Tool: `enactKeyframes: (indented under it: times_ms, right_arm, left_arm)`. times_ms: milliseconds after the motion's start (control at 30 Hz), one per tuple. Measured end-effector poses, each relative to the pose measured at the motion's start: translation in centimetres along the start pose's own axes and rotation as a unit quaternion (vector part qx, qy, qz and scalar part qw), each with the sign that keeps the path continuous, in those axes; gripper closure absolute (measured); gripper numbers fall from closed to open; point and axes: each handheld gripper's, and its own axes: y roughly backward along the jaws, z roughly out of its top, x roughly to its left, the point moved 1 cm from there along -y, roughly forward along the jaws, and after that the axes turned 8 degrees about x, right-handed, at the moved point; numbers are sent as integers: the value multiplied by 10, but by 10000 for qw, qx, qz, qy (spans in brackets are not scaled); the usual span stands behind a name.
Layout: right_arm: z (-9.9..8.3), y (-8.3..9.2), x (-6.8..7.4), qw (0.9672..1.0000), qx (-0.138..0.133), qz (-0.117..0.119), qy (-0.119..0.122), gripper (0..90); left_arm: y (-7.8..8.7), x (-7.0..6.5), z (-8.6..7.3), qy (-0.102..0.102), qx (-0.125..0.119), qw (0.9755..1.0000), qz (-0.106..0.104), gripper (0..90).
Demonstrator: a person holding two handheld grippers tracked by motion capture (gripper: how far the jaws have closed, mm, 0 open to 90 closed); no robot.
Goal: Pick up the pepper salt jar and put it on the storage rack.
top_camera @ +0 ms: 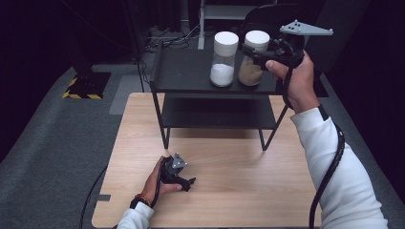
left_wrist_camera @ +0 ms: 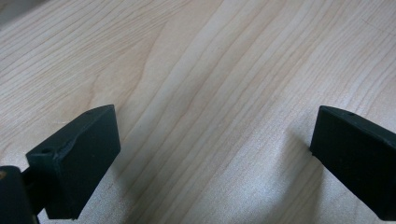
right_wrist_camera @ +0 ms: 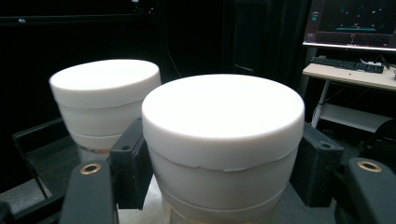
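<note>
The wooden tabletop (top_camera: 239,191) lies bare in front of the black two-tier rack (top_camera: 191,71), giving open passage. On the rack's top, the brown-filled jar (top_camera: 251,59) and white-filled jar (top_camera: 223,59) stand close together (a narrow gap), crowding its right end.

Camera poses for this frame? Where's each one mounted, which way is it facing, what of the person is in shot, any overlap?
High view: above the person's side, looking forward and down on the wooden table and black shelf; both forearms, hands and tools show.
Left gripper view: on the left tool, facing the tabletop close up; its open jaws show.
Right gripper view: on the right tool, facing the brown-powder jar from the side; its jaws flank the lid.
Shared: high and right gripper views both show both jars, including the white-powder jar.
</note>
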Motion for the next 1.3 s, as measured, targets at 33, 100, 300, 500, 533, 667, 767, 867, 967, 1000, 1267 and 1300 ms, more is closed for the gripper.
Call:
enactKeyframes:
  times_ms: [33, 100, 300, 500, 533, 667, 767, 867, 967, 1000, 1267, 1300]
  right_arm:
    - [0, -2, -1, 10000, 1, 1, -3, 330]
    - [0, -4, -2, 10000, 21, 7, -38, 331]
    - [1, -8, -3, 10000, 21, 23, -44, 330]
    - [0, -8, -6, 10000, 29, 40, -75, 327]
    - [0, -8, -7, 10000, 34, 47, -62, 327]
    - [-1, -7, -7, 10000, 74, 37, 19, 285]
    - [-3, -6, -6, 10000, 78, -9, 39, 193]
    - [-6, -2, -2, 9998, 103, -89, 177, 107]
    - [-10, 3, -1, 9996, 73, -110, 239, 69]
    - [-13, 5, 0, 9996, 41, -114, 252, 58]
    - [-28, 20, 2, 9990, -18, -53, 439, 8]
    - [-30, 22, 3, 9988, -10, -59, 481, 3]
  left_arm:
    - [0, 0, 0, 0, 0, 10000, 0, 16]
    - [0, 0, 0, -1, 1, 10000, 1, 16]
    - [0, 0, 0, 0, 0, 10000, 0, 16]
    - [0, 0, 0, -2, 0, 10000, -1, 16]
    - [0, 0, 0, -1, 0, 10000, 1, 16]
    - [0, 0, 0, -1, -1, 10000, 0, 16]
    - [0, 0, 0, 0, 1, 10000, 0, 16]
    - [0, 0, 0, -1, 1, 10000, 1, 16]
    - [0, 0, 0, 1, -2, 10000, 4, 16]
    - [0, 0, 0, 1, -2, 10000, 4, 16]
    - [0, 0, 0, -1, -1, 10000, 6, 16]
    - [0, 0, 0, 0, -3, 10000, 6, 16]
